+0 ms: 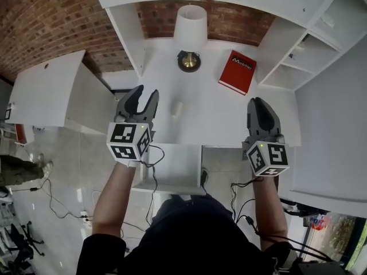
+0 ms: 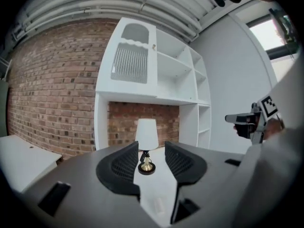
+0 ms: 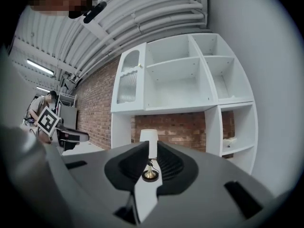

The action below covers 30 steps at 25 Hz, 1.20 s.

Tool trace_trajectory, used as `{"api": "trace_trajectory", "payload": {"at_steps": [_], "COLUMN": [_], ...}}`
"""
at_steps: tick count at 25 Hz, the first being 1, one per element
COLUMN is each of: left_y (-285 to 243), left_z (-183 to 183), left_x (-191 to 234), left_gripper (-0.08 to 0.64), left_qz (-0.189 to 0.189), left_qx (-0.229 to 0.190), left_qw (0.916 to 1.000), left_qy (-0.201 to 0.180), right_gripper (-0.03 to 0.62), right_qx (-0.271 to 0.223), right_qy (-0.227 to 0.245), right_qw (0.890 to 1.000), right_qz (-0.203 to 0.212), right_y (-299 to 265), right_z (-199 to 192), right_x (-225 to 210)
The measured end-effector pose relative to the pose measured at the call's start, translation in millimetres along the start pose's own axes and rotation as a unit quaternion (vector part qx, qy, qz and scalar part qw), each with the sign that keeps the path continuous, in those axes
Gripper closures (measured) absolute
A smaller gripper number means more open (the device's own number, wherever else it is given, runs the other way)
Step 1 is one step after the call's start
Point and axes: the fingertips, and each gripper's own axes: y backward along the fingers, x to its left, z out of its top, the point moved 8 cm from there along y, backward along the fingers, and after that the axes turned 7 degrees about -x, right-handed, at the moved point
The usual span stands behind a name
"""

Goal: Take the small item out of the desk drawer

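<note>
**Clerk:** Entry one, the task's thing. Where is it?

**Keeper:** Small white cylindrical piece [image 1: 177, 109], lying on its side on the white desk top [image 1: 221, 122], outside the drawer. White pull-out drawer [image 1: 170, 176] is at its 6 o'clock, open, and its inside looks bare.

**Clerk:** Grippers?

**Keeper:** Left gripper [image 1: 146, 91] is at the piece's 9 o'clock, near but not touching, jaws spread, nothing between them. Right gripper [image 1: 260, 103] is at 3 o'clock, well apart, jaws drawn close with only a sliver between, holding nothing.

**Clerk:** Surroundings?

**Keeper:** White-shaded lamp on a brass base [image 1: 190, 24] at 12 o'clock. Red hardback book [image 1: 237, 71] at 2 o'clock.

**Clerk:** Step in hand?

**Keeper:** By my judgement the removal looks done, and the drawer likely wants shutting. Press squarely on the middle of its front so it runs straight. Keep the left gripper off the cylinder, which may roll.
</note>
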Motion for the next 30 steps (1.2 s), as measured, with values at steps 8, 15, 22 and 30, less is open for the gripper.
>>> {"api": "trace_trajectory", "payload": {"at_steps": [8, 15, 22, 30], "left_y": [56.2, 81.8, 94.8, 98.7], "left_z": [39.3, 54.8, 82.4, 91.9], "left_x": [-0.9, 1.7, 12.7, 14.2], "left_gripper": [0.388, 0.388, 0.388, 0.388], "left_qz": [0.023, 0.037, 0.053, 0.050], "left_qx": [-0.072, -0.093, -0.125, -0.140], "left_qw": [0.9971, 0.9949, 0.9903, 0.9885], "left_qy": [0.010, -0.012, -0.027, -0.026], "right_gripper": [0.540, 0.540, 0.541, 0.541], "right_qx": [-0.023, -0.041, -0.065, -0.071], "right_qy": [0.025, 0.038, 0.045, 0.053], "right_qw": [0.999, 0.998, 0.997, 0.996], "right_qz": [0.015, 0.018, 0.019, 0.019], "right_y": [3.8, 14.2, 21.1, 24.0], "right_z": [37.7, 53.8, 74.8, 86.0], "right_x": [22.0, 30.1, 42.2, 48.0]}}
